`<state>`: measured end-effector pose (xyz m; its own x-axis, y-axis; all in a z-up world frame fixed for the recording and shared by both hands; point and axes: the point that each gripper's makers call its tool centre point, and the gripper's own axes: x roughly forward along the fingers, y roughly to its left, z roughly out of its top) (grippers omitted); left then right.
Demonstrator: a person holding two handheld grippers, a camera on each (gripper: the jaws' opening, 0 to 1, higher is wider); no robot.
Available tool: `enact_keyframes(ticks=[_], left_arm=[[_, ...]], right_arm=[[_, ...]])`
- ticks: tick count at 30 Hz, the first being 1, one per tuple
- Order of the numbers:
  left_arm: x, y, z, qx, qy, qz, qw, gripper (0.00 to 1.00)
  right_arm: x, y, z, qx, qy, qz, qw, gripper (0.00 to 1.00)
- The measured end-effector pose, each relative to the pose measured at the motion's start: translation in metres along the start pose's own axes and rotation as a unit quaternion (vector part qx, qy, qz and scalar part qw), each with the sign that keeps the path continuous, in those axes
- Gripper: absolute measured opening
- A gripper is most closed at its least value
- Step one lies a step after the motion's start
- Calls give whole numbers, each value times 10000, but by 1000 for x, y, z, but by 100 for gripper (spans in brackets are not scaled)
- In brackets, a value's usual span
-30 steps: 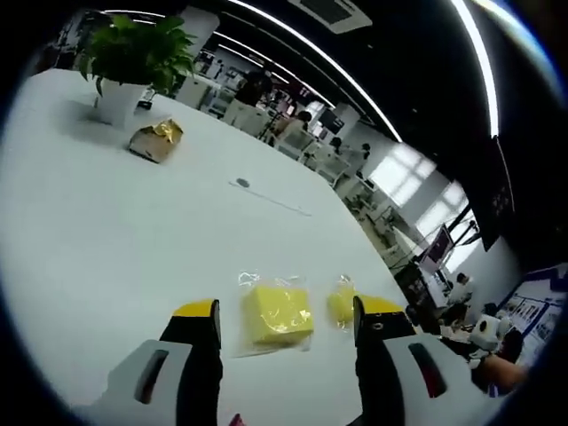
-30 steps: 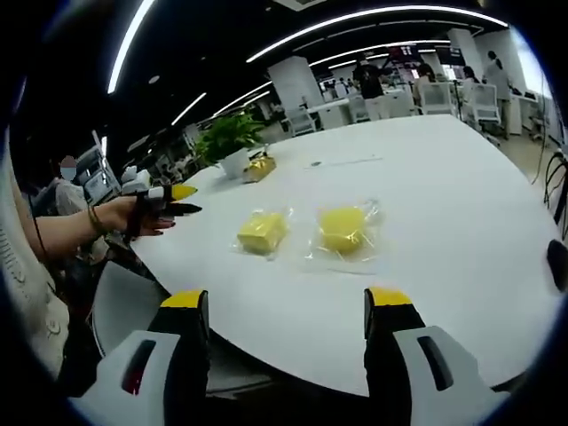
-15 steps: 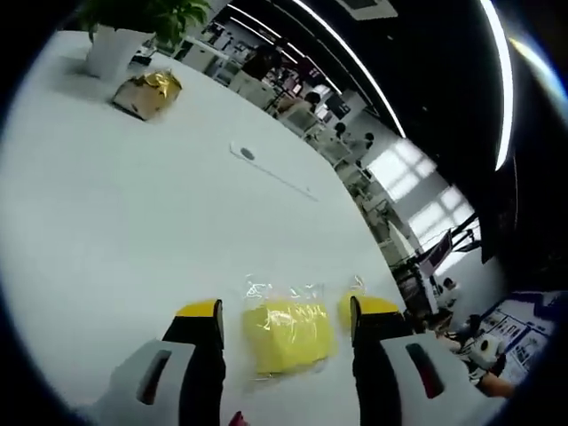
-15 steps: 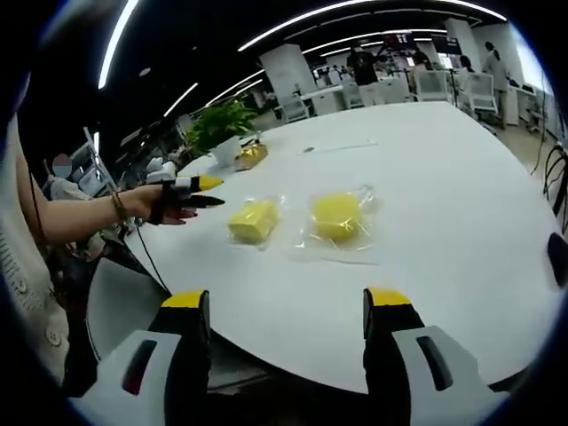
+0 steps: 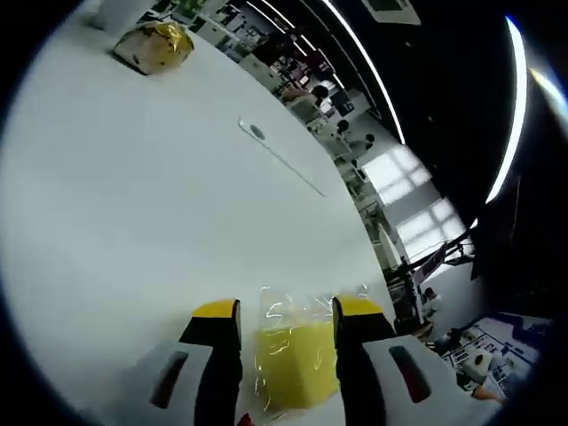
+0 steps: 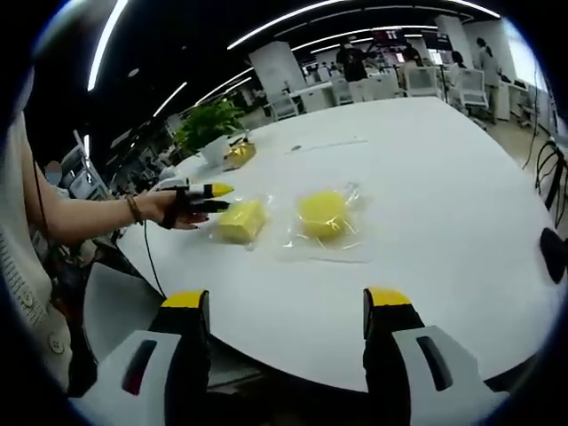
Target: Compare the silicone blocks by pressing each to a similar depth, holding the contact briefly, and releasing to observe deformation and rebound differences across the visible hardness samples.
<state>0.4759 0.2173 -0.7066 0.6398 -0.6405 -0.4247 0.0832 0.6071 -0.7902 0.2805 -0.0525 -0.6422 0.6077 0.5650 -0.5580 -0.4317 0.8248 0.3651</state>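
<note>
Left gripper view shows the left gripper (image 5: 286, 312) with its jaws apart on both sides of a square yellow silicone block in a clear bag (image 5: 296, 366), on a big white table (image 5: 133, 195). Right gripper view shows the right gripper (image 6: 287, 303) with jaws wide apart, holding nothing, just past the near table edge. A round yellow silicone block in a clear bag (image 6: 322, 214) lies beside the square one, with lots of bare table around.

The left tongs (image 5: 284, 311) hide the bagged yellow block's (image 5: 297, 373) sides.
</note>
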Motion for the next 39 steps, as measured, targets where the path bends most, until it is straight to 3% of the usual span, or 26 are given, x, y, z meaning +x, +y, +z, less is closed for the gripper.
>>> enact_keyframes(ticks=[3, 9, 19, 22, 32, 39], left_arm=[[5, 3, 1, -213, 7, -50, 9998, 40], [12, 20, 4, -400, 89, -125, 9991, 19], [18, 31, 10, -281, 87, -319, 9991, 0], [18, 27, 13, -275, 29, -426, 9987, 0], [16, 15, 20, 383, -62, -424, 9983, 0], [12, -9, 17, 603, -49, -417, 9973, 0]], right_arm=[[1, -2, 2, 37, -21, -40, 10000, 66], [4, -4, -2, 80, 29, -77, 9999, 65], [9, -6, -1, 113, 72, -89, 9999, 64], [12, -6, 2, 120, 57, -84, 9999, 64], [14, -4, 4, 113, 23, -63, 9999, 63], [14, -1, 8, 111, -82, 38, 9999, 62]])
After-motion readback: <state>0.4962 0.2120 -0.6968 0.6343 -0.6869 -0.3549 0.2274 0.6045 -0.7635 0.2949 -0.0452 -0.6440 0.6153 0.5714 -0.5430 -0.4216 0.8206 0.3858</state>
